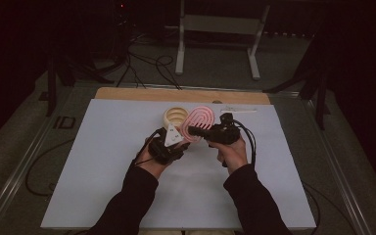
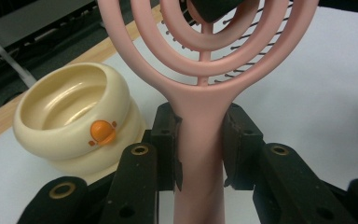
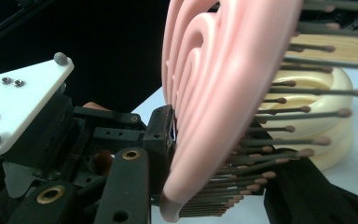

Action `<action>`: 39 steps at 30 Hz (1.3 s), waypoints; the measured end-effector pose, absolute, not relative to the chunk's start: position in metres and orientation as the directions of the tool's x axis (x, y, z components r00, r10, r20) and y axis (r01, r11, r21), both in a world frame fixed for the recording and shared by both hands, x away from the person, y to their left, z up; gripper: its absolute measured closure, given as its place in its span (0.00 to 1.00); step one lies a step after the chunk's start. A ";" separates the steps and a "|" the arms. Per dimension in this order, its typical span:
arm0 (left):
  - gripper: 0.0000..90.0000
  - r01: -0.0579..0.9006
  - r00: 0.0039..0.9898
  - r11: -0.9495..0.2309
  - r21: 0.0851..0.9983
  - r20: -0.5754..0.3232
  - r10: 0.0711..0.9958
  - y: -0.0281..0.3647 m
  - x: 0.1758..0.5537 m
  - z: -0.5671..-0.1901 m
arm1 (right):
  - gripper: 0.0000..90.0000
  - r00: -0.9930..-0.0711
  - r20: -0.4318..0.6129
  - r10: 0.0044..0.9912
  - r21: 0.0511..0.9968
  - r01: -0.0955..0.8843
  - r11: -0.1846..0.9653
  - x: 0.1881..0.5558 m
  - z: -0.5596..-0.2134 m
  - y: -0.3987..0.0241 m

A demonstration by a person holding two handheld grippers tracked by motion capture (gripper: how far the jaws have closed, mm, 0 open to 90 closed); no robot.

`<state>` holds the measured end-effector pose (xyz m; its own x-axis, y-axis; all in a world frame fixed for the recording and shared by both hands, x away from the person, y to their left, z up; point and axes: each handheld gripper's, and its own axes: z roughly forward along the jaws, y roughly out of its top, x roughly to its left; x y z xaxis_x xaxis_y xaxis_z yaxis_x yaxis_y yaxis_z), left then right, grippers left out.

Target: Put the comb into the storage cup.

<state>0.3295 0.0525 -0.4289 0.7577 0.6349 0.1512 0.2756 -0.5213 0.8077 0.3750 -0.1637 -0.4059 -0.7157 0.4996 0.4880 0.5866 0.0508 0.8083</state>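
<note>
Two grippers clamp pink vented hairbrush (image 1: 199,122): left gripper (image 2: 200,144) on handle, right gripper (image 3: 214,154) on head, cream duck bowl (image 2: 74,116) just beside.

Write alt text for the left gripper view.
A pink hairbrush stands upright with its handle clamped between the black jaws of the left hand-held gripper, its looped head and bristles rising out of the top of the frame. To its left, a cream ring-shaped bowl with an orange duck bill sits on the white table.
</note>
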 end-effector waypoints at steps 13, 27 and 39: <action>0.16 0.314 0.671 -0.447 0.838 0.138 0.729 0.067 0.323 -0.427 | 0.71 -0.719 0.459 0.522 0.825 0.563 0.051 0.372 -0.405 -0.159; 0.00 0.384 0.544 -0.265 0.884 0.015 0.839 0.152 0.310 -0.445 | 0.71 -0.708 0.454 0.541 0.827 0.561 0.042 0.375 -0.407 -0.157; 0.00 0.399 0.491 -0.200 0.895 -0.024 0.871 0.212 0.279 -0.468 | 0.71 -0.707 0.454 0.543 0.826 0.562 0.041 0.377 -0.404 -0.157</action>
